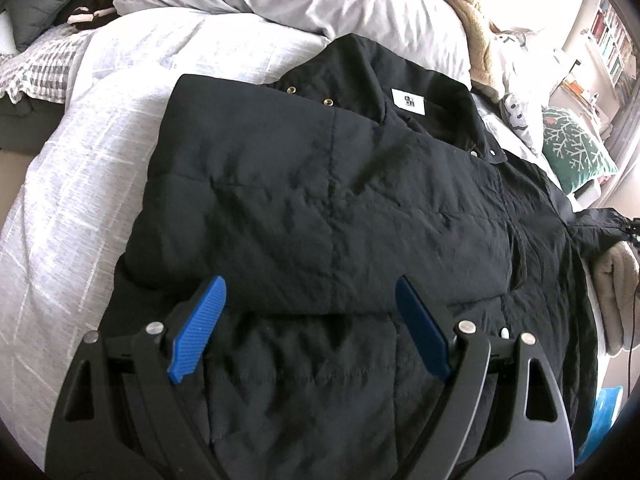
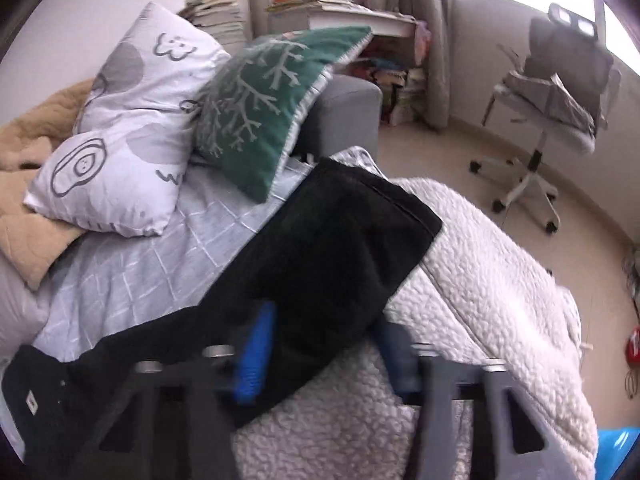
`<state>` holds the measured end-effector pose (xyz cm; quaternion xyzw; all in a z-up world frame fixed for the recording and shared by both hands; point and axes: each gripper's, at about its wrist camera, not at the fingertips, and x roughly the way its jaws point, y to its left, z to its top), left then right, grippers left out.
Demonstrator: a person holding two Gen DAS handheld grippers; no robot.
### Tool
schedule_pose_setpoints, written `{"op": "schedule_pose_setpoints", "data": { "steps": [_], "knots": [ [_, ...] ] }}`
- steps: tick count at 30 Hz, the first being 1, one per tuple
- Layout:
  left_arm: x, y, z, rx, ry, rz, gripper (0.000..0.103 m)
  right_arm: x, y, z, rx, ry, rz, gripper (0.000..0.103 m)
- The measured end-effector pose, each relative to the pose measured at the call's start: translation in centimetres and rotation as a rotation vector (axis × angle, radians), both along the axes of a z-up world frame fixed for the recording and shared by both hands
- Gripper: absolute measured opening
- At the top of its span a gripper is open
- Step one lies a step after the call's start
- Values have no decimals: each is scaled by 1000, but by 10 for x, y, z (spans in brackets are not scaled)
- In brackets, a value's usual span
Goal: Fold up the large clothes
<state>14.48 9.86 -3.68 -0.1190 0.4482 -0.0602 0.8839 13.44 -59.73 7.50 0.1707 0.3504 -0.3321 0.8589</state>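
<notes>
Left gripper (image 1: 310,300): I am holding it wide open, nothing between its blue pads (image 1: 198,330), hovering over the black jacket (image 1: 320,184).
Right gripper (image 2: 320,344): I am seeing the jacket's sleeve (image 2: 340,248) between blurred fingers; I cannot tell whether they are pinching it.
Jacket: lying just ahead of the left gripper, one side folded inward, probably narrowing the body.
Sleeve: trailing ahead of the right gripper over the white blanket (image 2: 480,280), probably awaiting folding.
Containers: I am seeing none.
</notes>
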Motion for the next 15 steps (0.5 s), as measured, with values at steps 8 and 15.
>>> {"op": "schedule_pose_setpoints", "data": {
  "steps": [8, 15],
  "knots": [
    [-7, -3, 13, 13, -16, -39, 87, -8, 55, 40, -98, -58, 110, 7],
    [-10, 4, 26, -10, -4, -32, 87, -9, 141, 81, -169, -95, 264, 7]
  ]
}}
